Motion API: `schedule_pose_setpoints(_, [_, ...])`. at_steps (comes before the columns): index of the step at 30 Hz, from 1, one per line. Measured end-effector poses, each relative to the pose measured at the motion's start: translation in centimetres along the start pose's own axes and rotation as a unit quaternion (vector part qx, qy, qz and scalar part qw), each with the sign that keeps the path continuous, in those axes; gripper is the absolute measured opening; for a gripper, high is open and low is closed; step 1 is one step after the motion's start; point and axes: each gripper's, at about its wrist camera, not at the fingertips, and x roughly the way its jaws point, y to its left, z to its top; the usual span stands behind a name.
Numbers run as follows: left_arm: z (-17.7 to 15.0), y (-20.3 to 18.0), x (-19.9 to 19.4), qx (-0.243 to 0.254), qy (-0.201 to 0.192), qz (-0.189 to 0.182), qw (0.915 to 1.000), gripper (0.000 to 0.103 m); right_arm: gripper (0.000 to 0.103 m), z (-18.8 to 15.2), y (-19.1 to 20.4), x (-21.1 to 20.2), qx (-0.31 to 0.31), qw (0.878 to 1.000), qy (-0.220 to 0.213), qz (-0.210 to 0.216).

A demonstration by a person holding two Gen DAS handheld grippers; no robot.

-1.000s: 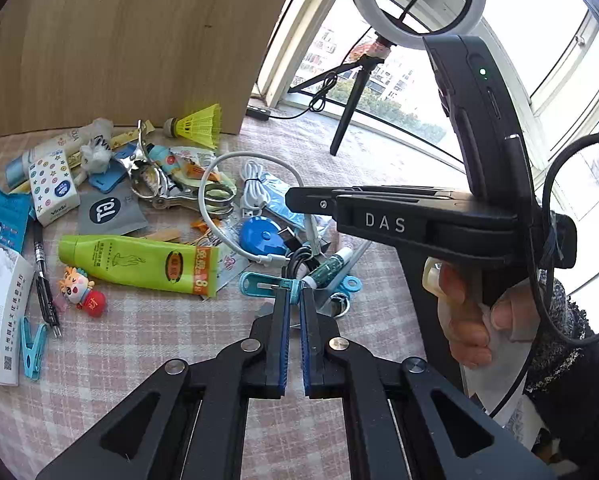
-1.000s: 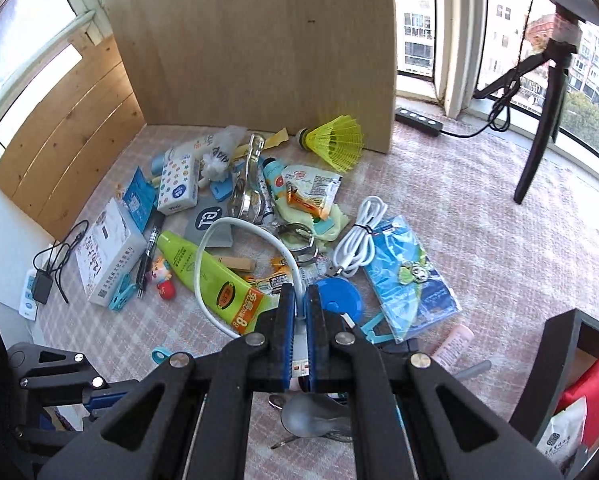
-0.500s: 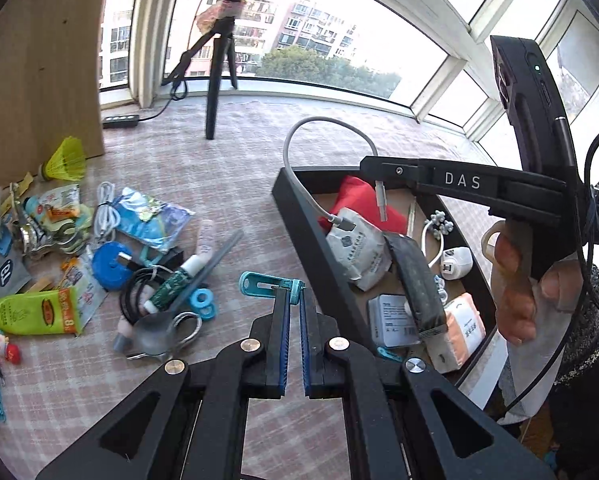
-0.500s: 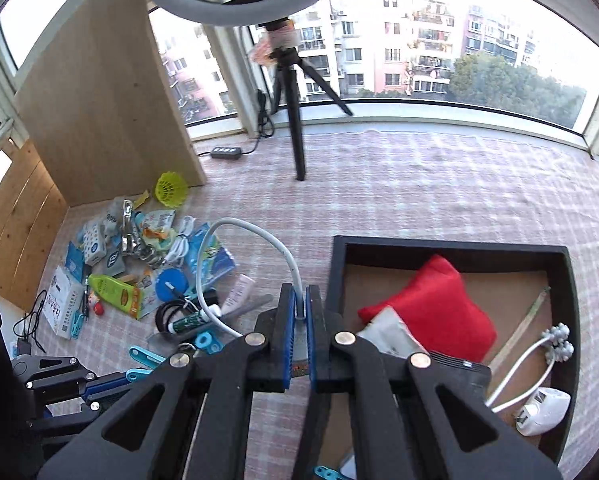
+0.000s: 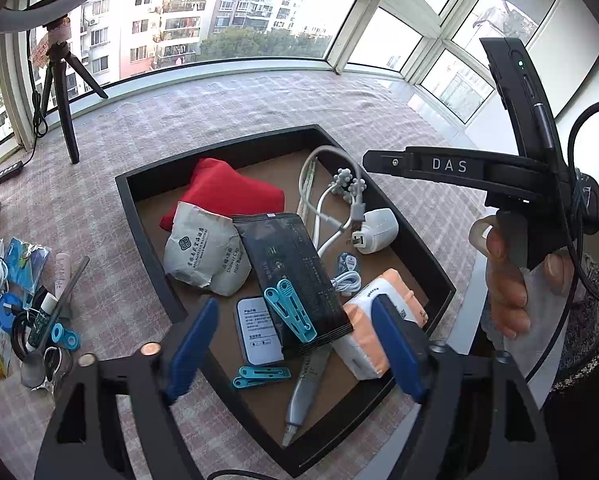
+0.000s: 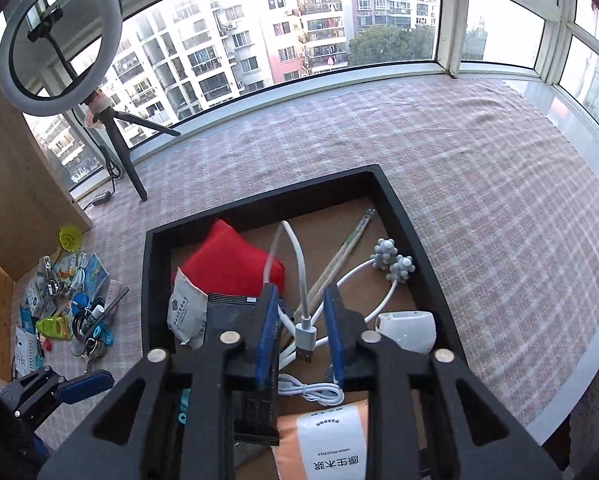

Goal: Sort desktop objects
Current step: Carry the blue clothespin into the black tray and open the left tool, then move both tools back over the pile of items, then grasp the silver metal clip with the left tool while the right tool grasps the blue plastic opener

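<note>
Both grippers have swung from the clutter pile over to the black tray (image 5: 147, 240). Left gripper (image 5: 295, 344) is opening wide, teal clothespin (image 5: 289, 308) dropped onto the black packet (image 5: 287, 264). Right gripper (image 6: 301, 336) is opening too, white USB cable (image 6: 303, 320) loose between its jaws, so lift straight up to avoid snagging.

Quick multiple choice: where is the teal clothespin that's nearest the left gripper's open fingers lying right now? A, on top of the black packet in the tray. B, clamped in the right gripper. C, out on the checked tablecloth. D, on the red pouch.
A: the teal clothespin lies on the black packet inside the black tray.
</note>
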Motion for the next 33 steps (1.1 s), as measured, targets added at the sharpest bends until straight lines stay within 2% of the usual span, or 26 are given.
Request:
schedule_pose_setpoints(2, [-0.2, 0.1, -0.4, 0.006, -0.013, 0.015, 0.9998, 0.077, 0.042, -0.2, -0.1, -0.4, 0.002, 1.000, -0.006, 0.002])
schedule_pose_setpoints(5, [-0.4, 1.2, -0.8, 0.000, -0.011, 0.026, 0.9996, 0.071, 0.042, -0.4, 0.9, -0.1, -0.002, 1.000, -0.001, 0.013])
schedule_pose_setpoints(10, [-1.4, 4.8, -2.0, -0.030, -0.016, 0.050, 0.9982, 0.071, 0.042, -1.0, 4.2, 0.8, -0.025, 0.999, 0.014, 0.039])
schedule_pose_setpoints(15, [-3.3, 10.4, -3.6, -0.078, -0.017, 0.080, 0.9936, 0.064, 0.042, -2.0, 8.8, 2.1, -0.057, 0.995, 0.034, 0.070])
schedule_pose_setpoints(20, [-6.0, 16.9, -5.6, -0.128, -0.016, 0.123, 0.9840, 0.058, 0.042, -3.7, 13.8, 4.0, -0.090, 0.989, 0.062, 0.101])
schedule_pose_setpoints(25, [-9.5, 22.2, -6.6, -0.164, 0.007, 0.139, 0.9766, 0.051, 0.042, -6.2, 18.6, 6.1, -0.127, 0.978, 0.098, 0.131])
schedule_pose_setpoints(29, [-12.0, 24.0, -6.7, -0.190, 0.012, 0.139, 0.9719, 0.050, 0.042, -8.0, 21.1, 7.6, -0.140, 0.973, 0.114, 0.141])
schedule_pose_setpoints(33, [-12.9, 23.1, -5.7, -0.165, 0.014, 0.150, 0.9746, 0.041, 0.038, -8.8, 22.4, 8.6, -0.140, 0.970, 0.127, 0.151])
